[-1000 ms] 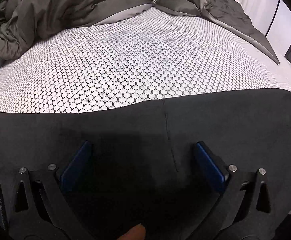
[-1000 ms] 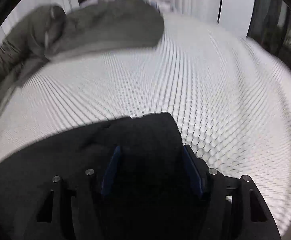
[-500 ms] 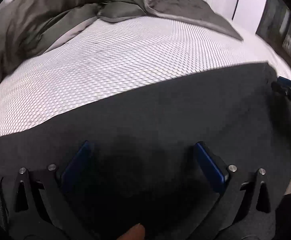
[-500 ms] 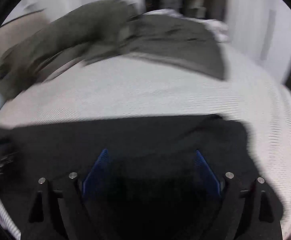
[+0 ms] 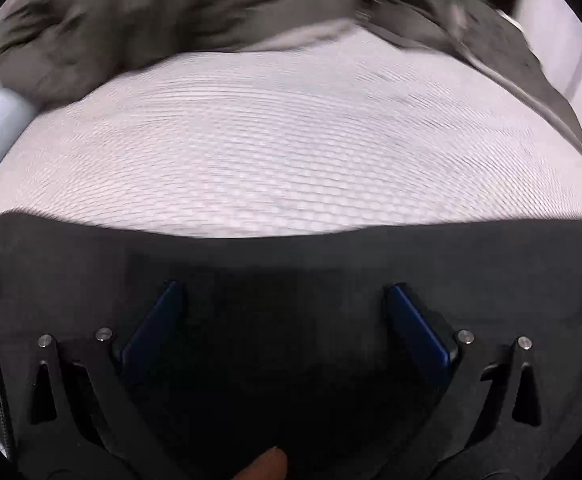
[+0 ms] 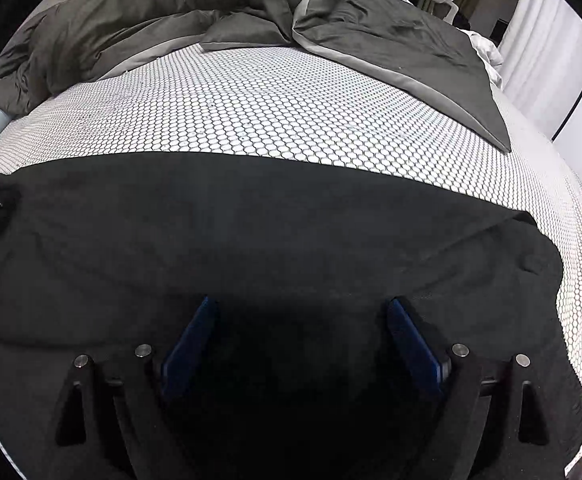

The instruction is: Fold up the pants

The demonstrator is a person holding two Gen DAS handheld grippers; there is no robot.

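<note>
Widening since the earlier frame, right hand-held gripper jaws are standing apart, empty; left hand-held gripper likewise. Pants are lying flat across lower frame on bed; further folds seemingly remaining.

A white hexagon-patterned mattress cover; a rumpled grey duvet heaped at its far end — white curtains beyond.

Bed — white cover with a black honeycomb print. Directly on it: black pants, spread flat beneath and just ahead of the jaws; crumpled grey duvet — heaped well beyond the jaws at the far end.
</note>
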